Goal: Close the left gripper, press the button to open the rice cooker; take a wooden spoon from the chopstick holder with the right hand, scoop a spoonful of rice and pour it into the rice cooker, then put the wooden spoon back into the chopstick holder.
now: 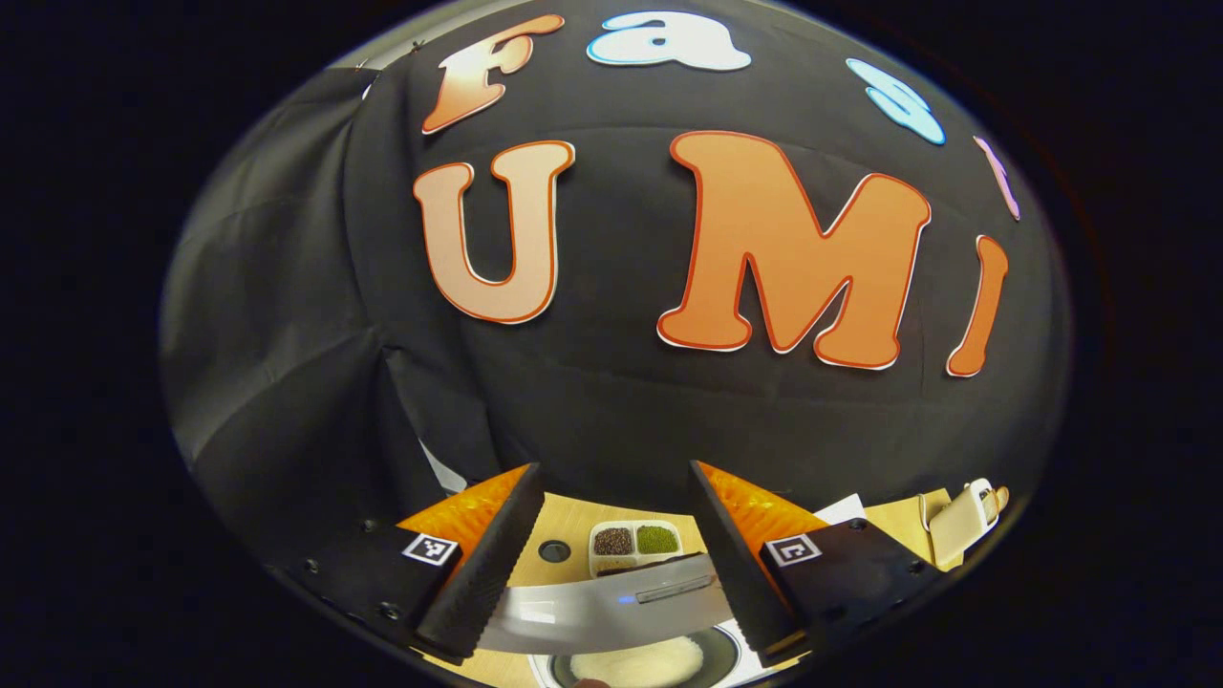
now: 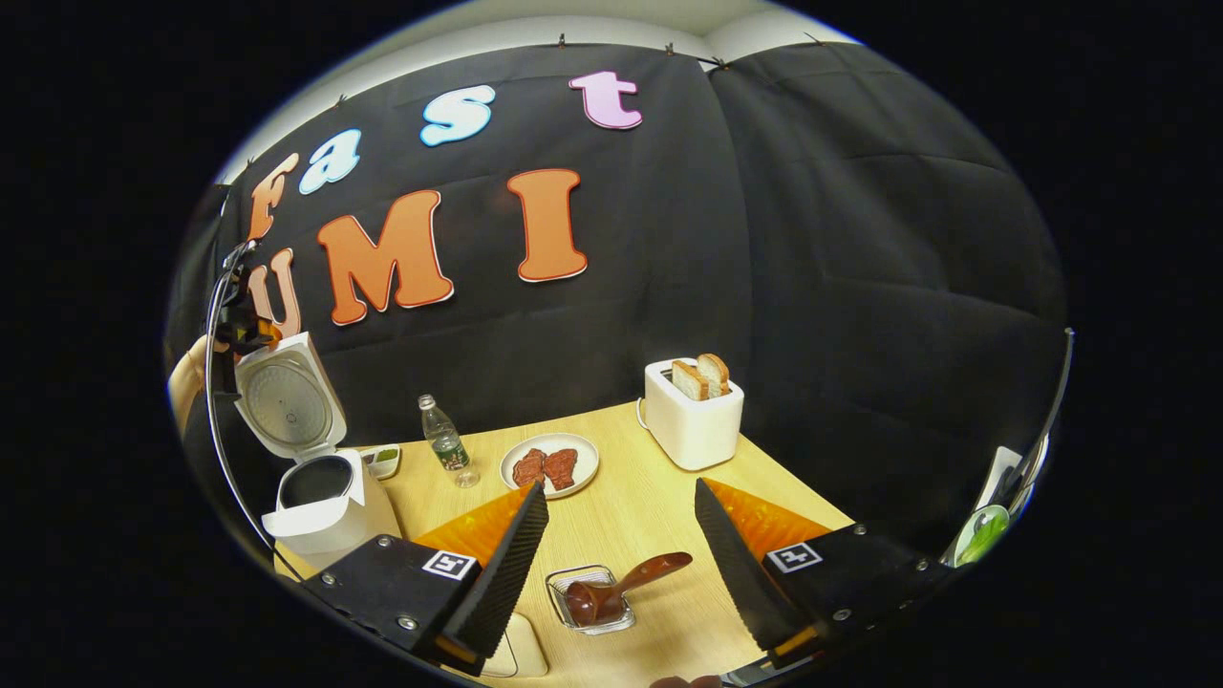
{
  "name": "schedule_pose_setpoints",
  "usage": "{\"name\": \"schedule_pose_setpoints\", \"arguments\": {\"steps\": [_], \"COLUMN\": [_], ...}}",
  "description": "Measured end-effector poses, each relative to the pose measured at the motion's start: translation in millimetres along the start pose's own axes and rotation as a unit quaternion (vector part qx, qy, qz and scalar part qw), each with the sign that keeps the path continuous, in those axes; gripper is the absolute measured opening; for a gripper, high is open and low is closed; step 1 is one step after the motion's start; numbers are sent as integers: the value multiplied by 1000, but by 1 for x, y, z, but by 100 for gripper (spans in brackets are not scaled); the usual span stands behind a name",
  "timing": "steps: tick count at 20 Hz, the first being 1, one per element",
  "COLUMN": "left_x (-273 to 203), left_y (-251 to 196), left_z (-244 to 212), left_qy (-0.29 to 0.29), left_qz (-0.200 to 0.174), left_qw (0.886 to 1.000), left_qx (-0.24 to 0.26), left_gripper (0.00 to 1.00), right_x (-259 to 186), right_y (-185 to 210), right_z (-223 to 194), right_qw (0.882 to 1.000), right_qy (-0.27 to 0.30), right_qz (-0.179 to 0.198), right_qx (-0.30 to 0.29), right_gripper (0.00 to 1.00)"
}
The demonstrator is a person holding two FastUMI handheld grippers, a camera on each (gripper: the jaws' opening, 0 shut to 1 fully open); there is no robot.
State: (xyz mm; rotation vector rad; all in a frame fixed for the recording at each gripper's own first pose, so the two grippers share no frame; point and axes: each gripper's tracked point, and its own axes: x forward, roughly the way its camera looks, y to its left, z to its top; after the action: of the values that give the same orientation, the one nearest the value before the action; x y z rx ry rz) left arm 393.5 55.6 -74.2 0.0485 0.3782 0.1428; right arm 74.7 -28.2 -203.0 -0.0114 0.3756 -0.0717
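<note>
1. Hovering above the tabletop (image 2: 659, 497), the right hand-held gripper (image 2: 621, 549) has its jaws wide apart and empty. Just ahead and below it, a wooden spoon (image 2: 621, 585) rests with its bowl in a small clear dish (image 2: 562, 591) and its handle angling up toward the right.
2. The left hand-held gripper (image 1: 611, 549) also has its jaws spread with nothing pressed between them. In its own view, the raised lid (image 1: 611, 612) of the rice cooker crosses the gap between them, and a pan of white rice (image 1: 635, 661) sits below.
3. From the right gripper view, the rice cooker (image 2: 320, 497) stands at the far left of the tabletop with its lid already up, so the button step looks done.
4. The spoon should be light, stiff and smooth, so it may twist if pinched near the rounded bowl. The bare handle end is probably the best place to take hold, gripped across its width, well clear of the dish rim.
5. Farther out stand a water bottle (image 2: 444, 440), a plate (image 2: 549, 466) with two reddish pieces on it, and a toaster (image 2: 693, 411) holding bread slices.
6. A divided tray (image 1: 635, 545) of brown and green grains lies beyond the lid in the left gripper view.
</note>
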Motion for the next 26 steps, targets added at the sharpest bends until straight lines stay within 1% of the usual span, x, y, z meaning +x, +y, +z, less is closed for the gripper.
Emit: {"name": "schedule_pose_setpoints", "arguments": {"steps": [4,7,10,14,18,21,25,26], "left_x": [-31,-56,-77,-104,-117,-118,-119,-117], "left_y": [-10,-20,-30,-41,-47,-48,-48,-49], "left_z": [-20,-49,-93,-162,-208,-231,-254,-263], "left_qy": [5,23,49,80,88,99,115,128], "left_qz": [-7,-16,-28,-24,-11,1,5,-1], "left_qw": [1000,1000,998,996,996,995,993,992], "left_qx": [-2,-9,-21,-25,-12,-6,-5,15], "left_gripper": [100,100,100,100,100,100,100,100], "right_x": [3,1,-2,-14,-23,-30,-33,-33], "right_y": [11,15,14,9,-1,-5,-13,-14], "right_z": [5,4,-1,-11,-21,-27,-33,-34], "right_qw": [999,998,997,995,995,994,994,994], "right_qy": [-6,-5,-2,3,7,14,19,22], "right_qz": [34,57,78,98,100,104,102,103], "right_qx": [-14,-14,-8,-12,-29,-32,-32,-30], "right_gripper": [95,95,95,95,95,95,95,95]}}
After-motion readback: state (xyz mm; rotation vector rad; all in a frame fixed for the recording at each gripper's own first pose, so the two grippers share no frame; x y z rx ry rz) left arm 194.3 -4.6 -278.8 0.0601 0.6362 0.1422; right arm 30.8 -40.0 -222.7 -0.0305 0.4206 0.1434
